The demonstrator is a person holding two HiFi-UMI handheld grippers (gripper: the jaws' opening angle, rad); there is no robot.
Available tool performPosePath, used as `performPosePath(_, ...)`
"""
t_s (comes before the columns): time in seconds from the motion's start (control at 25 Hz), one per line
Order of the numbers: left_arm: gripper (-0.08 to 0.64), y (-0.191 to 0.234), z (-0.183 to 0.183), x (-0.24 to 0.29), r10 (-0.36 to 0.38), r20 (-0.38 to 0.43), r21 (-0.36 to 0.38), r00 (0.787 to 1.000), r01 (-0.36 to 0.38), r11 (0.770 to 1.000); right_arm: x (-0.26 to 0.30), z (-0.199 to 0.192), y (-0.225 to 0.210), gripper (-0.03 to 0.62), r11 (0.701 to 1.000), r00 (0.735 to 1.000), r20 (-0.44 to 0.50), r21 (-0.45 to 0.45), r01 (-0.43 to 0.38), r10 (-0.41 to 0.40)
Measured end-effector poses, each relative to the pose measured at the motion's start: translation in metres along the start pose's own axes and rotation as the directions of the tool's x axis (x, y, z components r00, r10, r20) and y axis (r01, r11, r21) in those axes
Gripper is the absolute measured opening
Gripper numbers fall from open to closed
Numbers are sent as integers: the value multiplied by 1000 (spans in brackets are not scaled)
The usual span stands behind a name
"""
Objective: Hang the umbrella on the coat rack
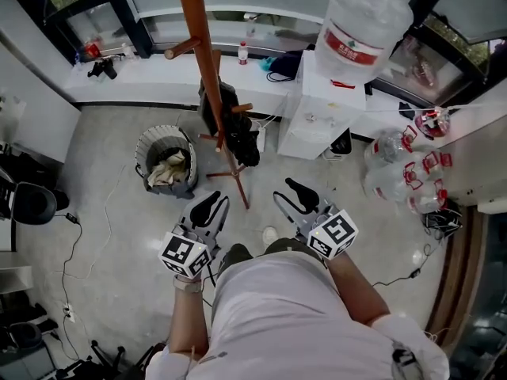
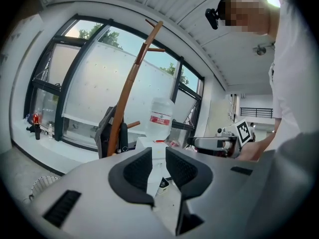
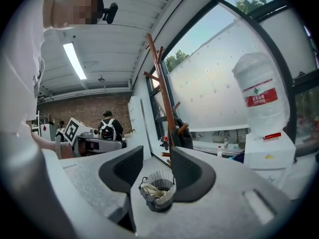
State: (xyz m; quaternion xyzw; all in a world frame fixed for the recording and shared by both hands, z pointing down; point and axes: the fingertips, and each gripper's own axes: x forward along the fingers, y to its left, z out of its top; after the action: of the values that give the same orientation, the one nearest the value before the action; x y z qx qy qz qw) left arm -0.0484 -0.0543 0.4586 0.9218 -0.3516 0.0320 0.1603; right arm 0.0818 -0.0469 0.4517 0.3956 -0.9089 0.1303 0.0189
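Coat rack (image 1: 207, 62) bundle (image 1: 242, 141) unclear, perhaps bag.

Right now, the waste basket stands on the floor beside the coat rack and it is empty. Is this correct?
Not quite. The waste basket stands on the floor beside the coat rack, but it is not empty: the head view shows crumpled light material inside.

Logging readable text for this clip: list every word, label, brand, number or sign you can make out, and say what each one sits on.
No text here can be read.
Water bottle: red label with white print, too blurred to read.
Small red-capped bottle: label too small to read.
Left hand-held gripper and right hand-held gripper: black-and-white square markers, patterns only, no words or digits.
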Motion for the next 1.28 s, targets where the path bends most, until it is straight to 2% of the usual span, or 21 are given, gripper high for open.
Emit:
performPosePath(0.4,66,-9,6,-3,-17,-2,22,1000,17,1000,-15,-3,6,178,1000,1000,3,-5,13,-13)
performPosePath(0.56,66,-11,3,-5,-21,-8,23,1000,21,1000,-18,-9,3,178,999,999,11,26,36,-37)
performPosePath(1.28,66,-16,-11,-11,-13,-23,-5,1000,13,1000,-18,-28,6,178,998,999,-32,62,34,-32)
